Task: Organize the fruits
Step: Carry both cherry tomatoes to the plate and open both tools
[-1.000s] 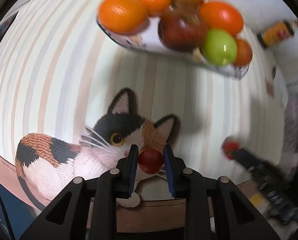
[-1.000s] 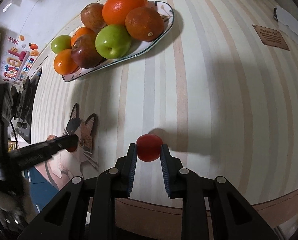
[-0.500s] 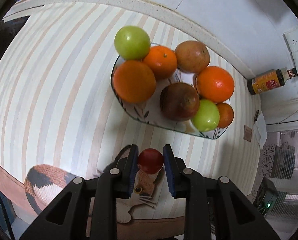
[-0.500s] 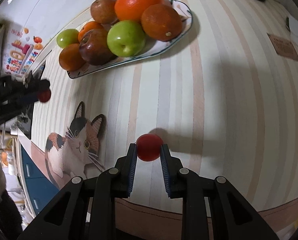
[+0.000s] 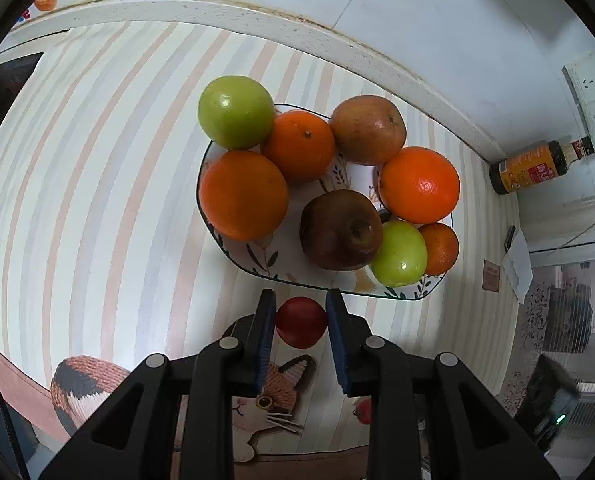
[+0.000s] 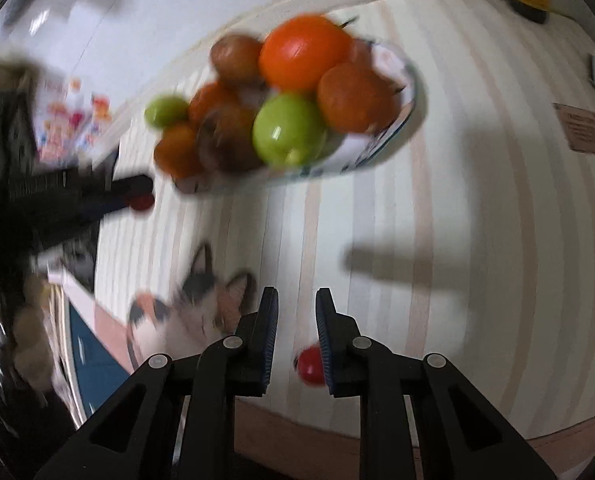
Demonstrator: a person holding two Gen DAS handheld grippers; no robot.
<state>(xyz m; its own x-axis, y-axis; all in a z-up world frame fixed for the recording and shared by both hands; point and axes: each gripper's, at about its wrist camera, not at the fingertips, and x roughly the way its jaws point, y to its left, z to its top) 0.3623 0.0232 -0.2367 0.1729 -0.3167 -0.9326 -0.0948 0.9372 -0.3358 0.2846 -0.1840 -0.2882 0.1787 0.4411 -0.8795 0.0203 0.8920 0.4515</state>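
My left gripper is shut on a small red fruit and holds it just short of the near rim of a patterned plate piled with oranges, green apples and brown-red apples. My right gripper is open and holds nothing. A second small red fruit lies on the striped tablecloth below it, beside the right finger; it also shows in the left wrist view. The right view is blurred; the plate is ahead, and the left gripper with its fruit is at the left.
A cat-shaped mat lies near the front table edge. A sauce bottle stands by the wall at the far right. A small brown card and a white paper lie to the right.
My right gripper has opened and let go of its red fruit, which now lies on the cloth, and has swung fast. My left gripper has carried its fruit closer to the plate.
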